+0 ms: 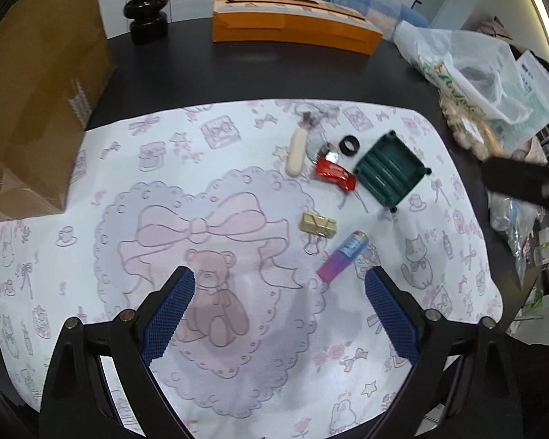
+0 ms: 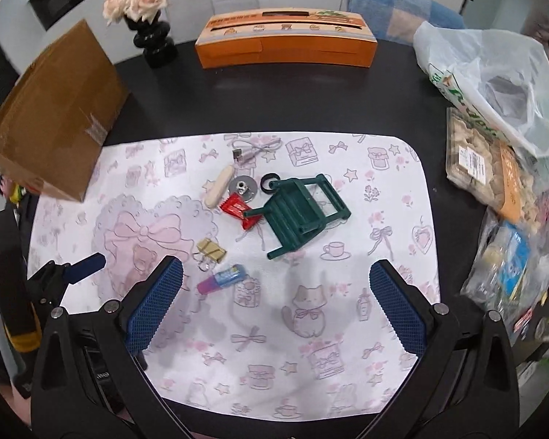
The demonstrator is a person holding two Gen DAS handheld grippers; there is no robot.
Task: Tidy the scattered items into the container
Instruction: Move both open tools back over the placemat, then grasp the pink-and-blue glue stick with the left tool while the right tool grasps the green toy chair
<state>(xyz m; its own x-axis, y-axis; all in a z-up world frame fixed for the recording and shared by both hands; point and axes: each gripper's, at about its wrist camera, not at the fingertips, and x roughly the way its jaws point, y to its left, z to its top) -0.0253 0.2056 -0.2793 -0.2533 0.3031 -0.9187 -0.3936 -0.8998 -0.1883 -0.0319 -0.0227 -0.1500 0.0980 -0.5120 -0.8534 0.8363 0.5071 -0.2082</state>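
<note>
Green toy chair point(image 2: 300, 216) lies tipped beyond the spread right fingers point(image 2: 399, 311).

Chair point(image 2: 303, 216) on mat point(image 2: 384, 329), wrapper point(image 2: 238, 210) left, box point(image 2: 285, 42) behind

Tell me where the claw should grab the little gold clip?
Probably the gold metal binder clip by its boxy folded body, coming straight down from above. It lies flat on the pink printed mat, and its thin wire handles are too slim to pinch well. Both long sides look clear.
</note>
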